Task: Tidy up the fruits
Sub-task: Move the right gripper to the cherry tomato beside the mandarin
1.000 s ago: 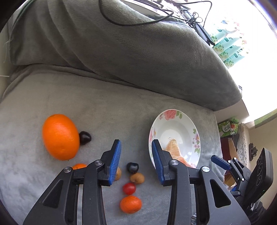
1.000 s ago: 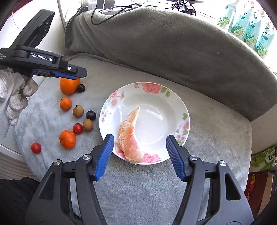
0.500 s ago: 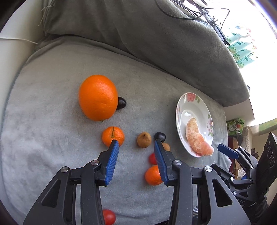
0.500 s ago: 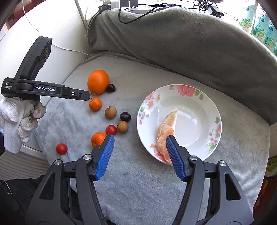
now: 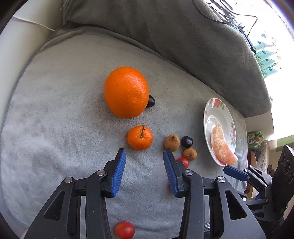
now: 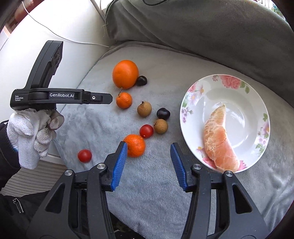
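Note:
A floral plate (image 6: pixel 257 103) (image 5: pixel 227 114) on the grey blanket holds a peeled citrus segment (image 6: pixel 218 141) (image 5: pixel 221 147). Left of it lie loose fruits: a big orange (image 5: pixel 126 92) (image 6: pixel 125 73), a stemmed mandarin (image 5: pixel 140 137) (image 6: pixel 124 100), a second mandarin (image 6: pixel 135 145), two brown longans (image 5: pixel 171 142) (image 6: pixel 144 109), dark plums (image 5: pixel 187 141) (image 6: pixel 163 113) and cherry tomatoes (image 5: pixel 124 229) (image 6: pixel 146 131). My left gripper (image 5: pixel 145 156) (image 6: pixel 102 98) is open and empty, just short of the stemmed mandarin. My right gripper (image 6: pixel 148 147) (image 5: pixel 235 172) is open and empty, its left finger beside the second mandarin.
A thick grey cushion (image 6: pixel 202 27) (image 5: pixel 183 36) rises behind the blanket. The blanket's left edge drops off near a white wall (image 6: pixel 64 23). Cables (image 5: pixel 229 14) lie over the cushion top. Green packets (image 5: pixel 264 60) stand at the far right.
My left gripper has swung left and closer to the loose fruits, now lined up with the stemmed mandarin. My right gripper has moved left from the plate toward the second mandarin.

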